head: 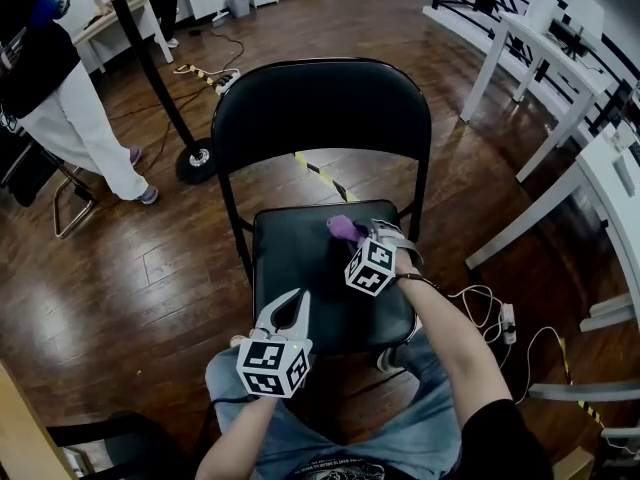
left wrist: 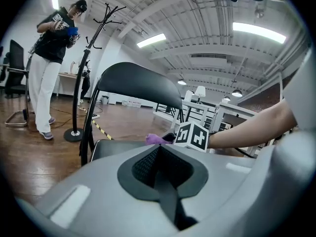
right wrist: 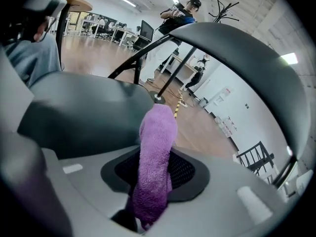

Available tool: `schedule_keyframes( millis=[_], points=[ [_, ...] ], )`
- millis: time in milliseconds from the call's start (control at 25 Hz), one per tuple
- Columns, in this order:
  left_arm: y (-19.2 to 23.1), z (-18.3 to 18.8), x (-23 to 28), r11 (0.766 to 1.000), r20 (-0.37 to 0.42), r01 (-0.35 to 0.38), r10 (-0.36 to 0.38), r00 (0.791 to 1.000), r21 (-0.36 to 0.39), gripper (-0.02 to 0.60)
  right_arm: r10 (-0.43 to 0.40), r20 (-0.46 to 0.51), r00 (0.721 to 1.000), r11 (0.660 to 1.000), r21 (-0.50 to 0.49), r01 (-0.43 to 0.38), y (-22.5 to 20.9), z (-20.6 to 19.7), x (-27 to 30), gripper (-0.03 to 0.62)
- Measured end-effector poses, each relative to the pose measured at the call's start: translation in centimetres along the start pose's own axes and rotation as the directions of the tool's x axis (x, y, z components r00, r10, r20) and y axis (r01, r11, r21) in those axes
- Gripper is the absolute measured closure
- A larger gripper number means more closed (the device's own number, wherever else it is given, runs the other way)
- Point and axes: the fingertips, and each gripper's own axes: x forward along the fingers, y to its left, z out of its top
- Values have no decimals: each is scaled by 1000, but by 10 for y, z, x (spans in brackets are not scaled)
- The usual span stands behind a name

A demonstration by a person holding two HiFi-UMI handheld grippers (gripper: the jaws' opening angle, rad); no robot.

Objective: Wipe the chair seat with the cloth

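Right tongs: clamped on purple cloth, over seat rear. Left tongs: closed, empty, over front edge. Risk: cloth, pinched by one end, may bunch or slip loose under drag, leaving seat part-wiped.

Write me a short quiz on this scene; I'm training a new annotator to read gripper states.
1. True or false: the left gripper is shut with nothing in it.
2. What does the right gripper hold? A) a sponge B) a purple cloth C) nothing
3. Fill in: the chair seat is coloured ____.

Key: 1 true; 2 B; 3 black.
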Motion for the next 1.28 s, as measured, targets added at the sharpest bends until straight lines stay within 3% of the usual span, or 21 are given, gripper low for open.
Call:
schedule_keyframes(
  millis=[840,1280],
  points=[
    [-48,3,-26,999,37,12,-14,999,38,578,97,81,992,995,-13,-96,126,-14,-108,477],
    [-68,2,-27,998,50,26,-29,998,48,578,150,88,985,988,-45,-146,178,-29,-137,477]
  ],
)
